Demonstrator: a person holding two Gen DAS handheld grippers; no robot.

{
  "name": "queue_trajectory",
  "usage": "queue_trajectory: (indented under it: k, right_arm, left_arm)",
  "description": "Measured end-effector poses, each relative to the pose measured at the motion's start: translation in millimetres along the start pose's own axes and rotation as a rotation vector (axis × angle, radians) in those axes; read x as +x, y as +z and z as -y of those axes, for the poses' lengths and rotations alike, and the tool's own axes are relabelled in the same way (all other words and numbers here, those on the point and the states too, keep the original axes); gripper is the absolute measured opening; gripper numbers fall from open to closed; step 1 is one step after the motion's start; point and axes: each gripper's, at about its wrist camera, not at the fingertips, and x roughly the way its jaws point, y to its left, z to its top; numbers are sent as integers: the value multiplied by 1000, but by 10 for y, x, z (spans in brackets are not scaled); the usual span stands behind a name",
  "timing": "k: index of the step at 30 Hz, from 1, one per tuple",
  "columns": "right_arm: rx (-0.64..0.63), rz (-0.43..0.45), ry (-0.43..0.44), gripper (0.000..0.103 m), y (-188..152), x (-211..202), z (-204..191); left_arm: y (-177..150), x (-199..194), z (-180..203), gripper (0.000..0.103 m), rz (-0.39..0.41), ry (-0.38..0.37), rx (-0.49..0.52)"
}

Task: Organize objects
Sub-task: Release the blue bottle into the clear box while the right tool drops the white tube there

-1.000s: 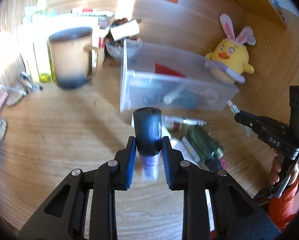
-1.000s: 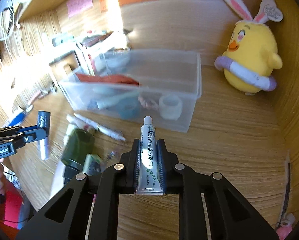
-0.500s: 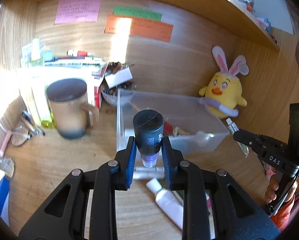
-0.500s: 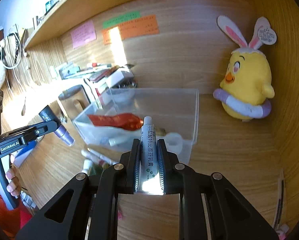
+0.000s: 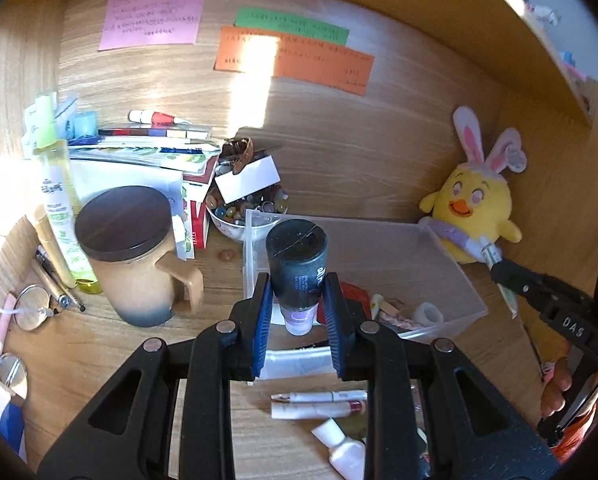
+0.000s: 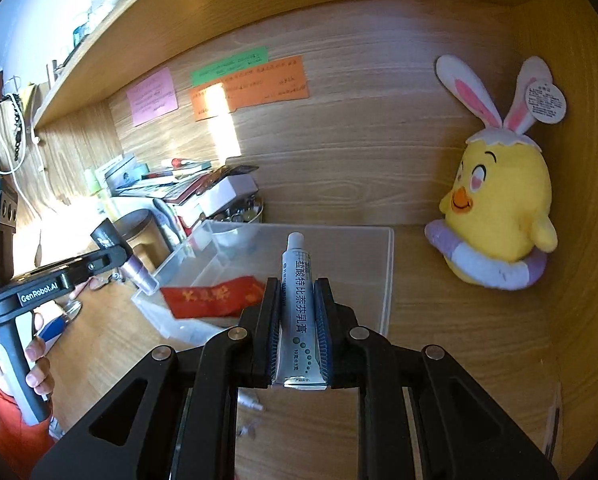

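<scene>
We see the clear plastic rectangular bin point(image 5: 451, 268) on the wooden worktop point(image 5: 111, 352). Above it, our left tool point(image 5: 297, 312) clamps a dark cylindrical bottle with a lilac neck point(image 5: 299, 264); our right tool point(image 6: 297, 332) clamps a slim white ointment tube point(image 6: 297, 300).

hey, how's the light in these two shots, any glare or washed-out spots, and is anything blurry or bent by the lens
Left wrist view: sunlight washes out the orange note and the stacked papers; the dark bottle in the left gripper is sharp. Right wrist view: a sun patch glares on the back wall; the white tube in the right gripper reads clearly. Both views: fisheye bends the shelf edges, corners go black.
</scene>
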Motion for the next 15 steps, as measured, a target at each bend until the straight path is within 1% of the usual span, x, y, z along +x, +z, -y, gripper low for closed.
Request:
queue_trajectory:
  k: [5, 10, 15]
  right_arm:
    - [-7, -27, -11, 15, 68, 189, -7]
    - [-12, -78, -26, 15, 53, 433, 11]
    - [1, -129, -33, 15, 4, 641, 72]
  left_arm:
    - [0, 225, 23, 25, -43, 19, 29]
    - [-24, 405, 77, 25, -84, 27, 59]
    - [-34, 511, 73, 25, -97, 47, 72]
